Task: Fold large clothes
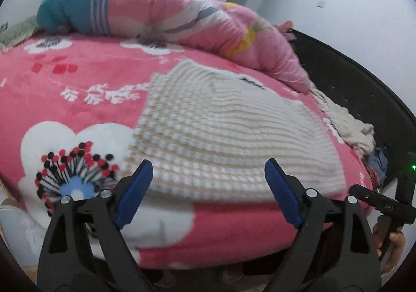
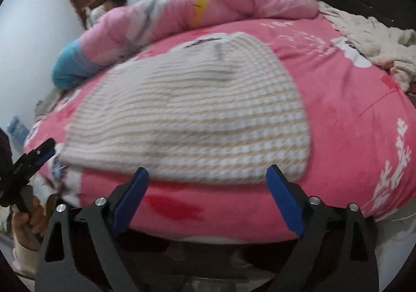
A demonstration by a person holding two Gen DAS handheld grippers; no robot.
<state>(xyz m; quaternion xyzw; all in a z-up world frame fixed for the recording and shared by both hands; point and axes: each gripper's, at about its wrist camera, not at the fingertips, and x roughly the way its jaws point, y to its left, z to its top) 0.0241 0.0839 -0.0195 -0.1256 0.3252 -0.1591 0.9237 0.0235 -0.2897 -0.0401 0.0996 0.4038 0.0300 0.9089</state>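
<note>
A cream and beige knitted sweater [image 1: 221, 130] lies folded flat on the pink flowered blanket [image 1: 78, 89] of a bed, its near edge close to the bed's front edge. It also shows in the right wrist view [image 2: 195, 115]. My left gripper [image 1: 208, 175] is open and empty, just in front of the sweater's near edge. My right gripper [image 2: 208, 180] is open and empty, also at the near edge. The right gripper shows at the right of the left view [image 1: 382, 203], and the left gripper shows at the left of the right view [image 2: 36, 154].
A rolled pink and blue quilt [image 1: 161, 13] lies across the far side of the bed. People [image 2: 111, 3] lie at the far edge. A cream fluffy blanket [image 2: 377, 39] is bunched at the right side. A dark headboard [image 1: 351, 83] runs along the right.
</note>
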